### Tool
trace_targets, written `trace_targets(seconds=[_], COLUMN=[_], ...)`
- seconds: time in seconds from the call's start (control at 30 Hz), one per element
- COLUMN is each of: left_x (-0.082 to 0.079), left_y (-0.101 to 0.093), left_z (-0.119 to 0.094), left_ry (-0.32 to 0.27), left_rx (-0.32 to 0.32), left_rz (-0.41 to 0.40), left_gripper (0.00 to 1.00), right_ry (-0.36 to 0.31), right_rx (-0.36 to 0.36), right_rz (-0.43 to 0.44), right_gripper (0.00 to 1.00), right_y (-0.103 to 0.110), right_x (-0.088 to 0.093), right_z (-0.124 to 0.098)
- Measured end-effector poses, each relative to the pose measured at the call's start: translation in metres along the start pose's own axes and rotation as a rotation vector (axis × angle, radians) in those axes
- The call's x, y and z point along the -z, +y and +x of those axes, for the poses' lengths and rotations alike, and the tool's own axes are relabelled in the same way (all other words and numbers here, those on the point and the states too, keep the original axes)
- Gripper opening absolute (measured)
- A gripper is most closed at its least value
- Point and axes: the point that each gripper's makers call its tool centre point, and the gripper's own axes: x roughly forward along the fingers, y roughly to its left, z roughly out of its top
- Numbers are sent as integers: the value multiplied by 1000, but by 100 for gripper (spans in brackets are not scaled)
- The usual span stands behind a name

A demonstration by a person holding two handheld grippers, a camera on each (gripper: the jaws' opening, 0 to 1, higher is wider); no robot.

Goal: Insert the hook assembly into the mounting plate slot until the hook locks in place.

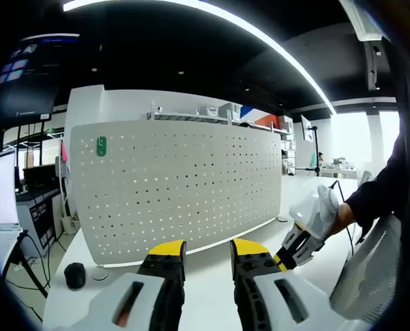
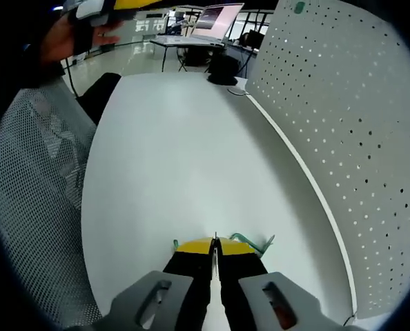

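Left gripper view: own fingers [image 1: 208, 258] yellow-tipped, released with a clear gap, nothing between them; raised above the white surface [image 1: 212, 276]
Perforated panel [image 1: 174, 186]: white, upright on the surface, facing the camera; small green hook piece [image 1: 101, 145] mounted near its upper left corner
Right gripper [image 1: 298, 248]: entering from the right, held by a person's hand; dark sleeve [image 1: 381, 189] behind it
Small items: black round object [image 1: 74, 275] on the surface near the panel's left end
Right gripper view: own fingers [image 2: 215, 248] clenched together on a thin green hook [image 2: 257, 243]; its wire curls out to the right of the tips, low over the surface [image 2: 184, 152]
Panel position [image 2: 350, 131]: standing along the right edge of the surface
Mesh chair [image 2: 32, 200]: left of the surface
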Motion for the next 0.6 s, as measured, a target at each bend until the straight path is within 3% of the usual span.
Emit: trace_targets(seconds=[0.17,0.6], left_x=[0,-2], left_y=[-1,-7], left_z=[0,0], left_ry=[0,-11], left_rx=[5,31], left_rz=[3,8], left_gripper=[26,27], right_ry=[-44,-265], right_rx=[21,78], right_rz=[30,187], right_gripper=[0,0], right_y=[-4,-20], right_x=[-13,-81], right_z=[-7,-42])
